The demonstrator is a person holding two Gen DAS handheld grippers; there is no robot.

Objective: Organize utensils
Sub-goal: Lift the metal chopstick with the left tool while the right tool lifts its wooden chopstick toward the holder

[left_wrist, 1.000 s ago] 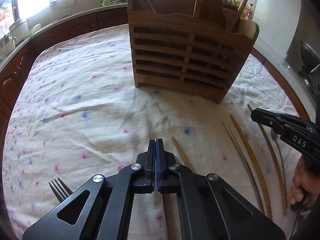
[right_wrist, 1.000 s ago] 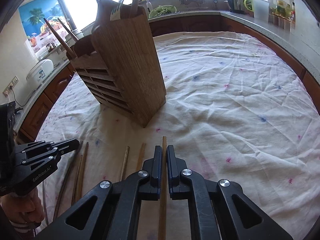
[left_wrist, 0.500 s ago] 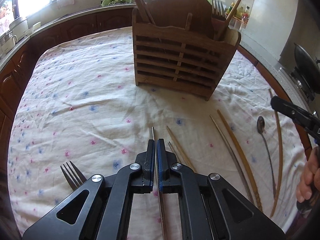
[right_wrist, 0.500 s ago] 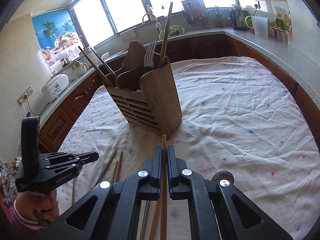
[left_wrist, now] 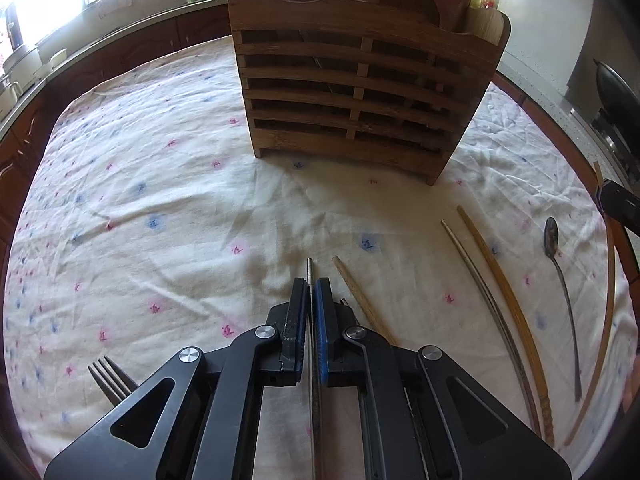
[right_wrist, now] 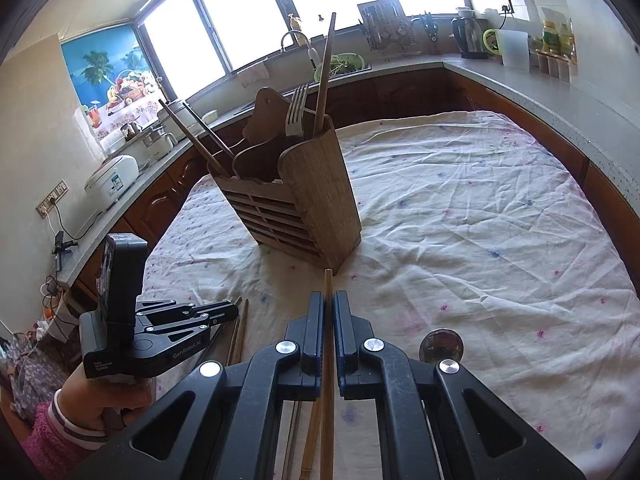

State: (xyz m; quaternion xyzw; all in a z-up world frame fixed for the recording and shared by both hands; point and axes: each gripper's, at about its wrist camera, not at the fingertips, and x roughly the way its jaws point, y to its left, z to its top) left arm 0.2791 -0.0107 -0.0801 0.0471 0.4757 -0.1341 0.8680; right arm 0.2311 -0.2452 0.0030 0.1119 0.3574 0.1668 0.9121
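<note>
- Left gripper [left_wrist: 311,286]: jaws clamped on a metal chopstick [left_wrist: 309,270], whose tip juts just past the pads; gripper points down toward the cloth; seen also from the right wrist view, carried in a hand [right_wrist: 100,398] with a pink sleeve [right_wrist: 48,440]
- Right gripper [right_wrist: 329,300]: jaws pinched on a wooden chopstick [right_wrist: 328,280], which runs lengthwise between the pads and sticks out ahead toward the foot of the holder
- Wooden utensil holder [left_wrist: 360,92]: upright on the tablecloth, slatted front, several compartments; in the right wrist view it holds a fork [right_wrist: 296,110] and a long wooden chopstick [right_wrist: 326,68] in the near end compartment, two dark chopsticks [right_wrist: 192,136] leaning out of the far end
- Tablecloth [left_wrist: 140,200]: white, small pink and blue flowers, creased, covers the table
- Loose on the cloth, left wrist view: a fork [left_wrist: 108,376] beside the left gripper's body; a wooden chopstick [left_wrist: 360,296] just right of the jaws; further right a metal chopstick [left_wrist: 476,280] and a wooden one [left_wrist: 500,276] side by side; a long-handled spoon [left_wrist: 560,280]; one more wooden stick [left_wrist: 608,320] near the table edge
- Spoon bowl [right_wrist: 440,346]: lies on the cloth just right of the right gripper
- Surroundings: kitchen counter [right_wrist: 520,80], windows [right_wrist: 240,24], rice cooker [right_wrist: 112,180], kettle [right_wrist: 466,38]
</note>
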